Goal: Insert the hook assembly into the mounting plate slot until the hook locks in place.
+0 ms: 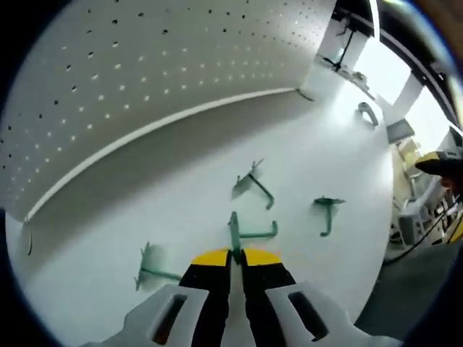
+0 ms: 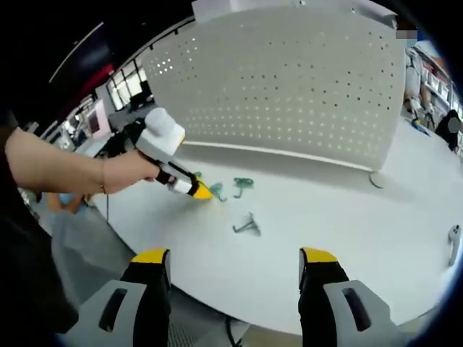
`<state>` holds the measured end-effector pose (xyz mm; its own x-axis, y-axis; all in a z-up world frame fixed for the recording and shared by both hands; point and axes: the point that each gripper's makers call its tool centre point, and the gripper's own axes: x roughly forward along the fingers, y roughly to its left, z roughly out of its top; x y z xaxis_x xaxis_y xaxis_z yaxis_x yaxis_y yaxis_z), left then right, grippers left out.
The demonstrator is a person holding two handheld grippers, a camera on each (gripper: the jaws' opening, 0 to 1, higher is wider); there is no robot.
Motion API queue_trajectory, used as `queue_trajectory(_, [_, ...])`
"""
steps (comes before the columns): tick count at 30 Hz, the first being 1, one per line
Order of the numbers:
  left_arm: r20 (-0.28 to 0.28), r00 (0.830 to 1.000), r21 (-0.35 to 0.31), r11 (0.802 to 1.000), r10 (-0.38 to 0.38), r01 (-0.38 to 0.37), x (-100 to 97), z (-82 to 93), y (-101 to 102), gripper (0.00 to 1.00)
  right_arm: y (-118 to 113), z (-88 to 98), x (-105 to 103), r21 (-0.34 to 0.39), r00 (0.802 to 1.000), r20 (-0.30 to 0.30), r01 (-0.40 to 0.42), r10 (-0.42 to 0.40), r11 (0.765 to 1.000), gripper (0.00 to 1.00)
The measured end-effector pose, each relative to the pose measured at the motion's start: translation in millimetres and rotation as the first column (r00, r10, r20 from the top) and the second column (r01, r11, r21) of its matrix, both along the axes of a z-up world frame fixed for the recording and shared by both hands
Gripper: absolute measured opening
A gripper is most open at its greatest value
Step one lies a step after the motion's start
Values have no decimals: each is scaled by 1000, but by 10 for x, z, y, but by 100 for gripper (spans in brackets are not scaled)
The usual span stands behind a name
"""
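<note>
In the left gripper view my left gripper (image 1: 235, 254) is shut on a green hook (image 1: 249, 233), which lies on the white table (image 1: 181, 210); its arm points right. More green hooks (image 1: 255, 184) (image 1: 327, 213) (image 1: 152, 266) lie around it. The white pegboard (image 1: 145, 87) stands behind them. In the right gripper view a hand holds the left gripper (image 2: 202, 191) low over the table, its tip at a green hook (image 2: 216, 191). My right gripper (image 2: 235, 256) hangs open at the table's near edge, with nothing between its jaws.
Two other green hooks (image 2: 243, 183) (image 2: 248, 226) lie in front of the pegboard (image 2: 289, 79). Grey hooks lie at the far right (image 2: 453, 238) (image 1: 367, 113). The table edge (image 2: 217, 300) runs just beyond my right jaws. Room clutter stands past the table.
</note>
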<state>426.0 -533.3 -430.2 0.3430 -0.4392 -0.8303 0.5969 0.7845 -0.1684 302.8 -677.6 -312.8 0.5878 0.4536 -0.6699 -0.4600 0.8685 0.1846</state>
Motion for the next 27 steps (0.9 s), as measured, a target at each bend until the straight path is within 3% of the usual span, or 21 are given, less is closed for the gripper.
queue_trajectory(7, [-5,1000,-42,999,17,-17,98,64,47,3,-9,14,15,2,1000,3,6,-6,1000,72])
queue_trajectory(15, [-5,1000,-49,999,6,-6,45,104,37,2,5,7,2,-2,1000,2,0,0,1000,72])
queue_trajectory(24, [18,1000,-60,998,-5,6,63,273,93,2,-6,50,8,-9,1000,15,-5,5,1000,72])
queue_trajectory(27, [52,998,-44,999,-20,22,78,343,144,1,-8,60,17,-7,1000,23,-8,8,1000,70])
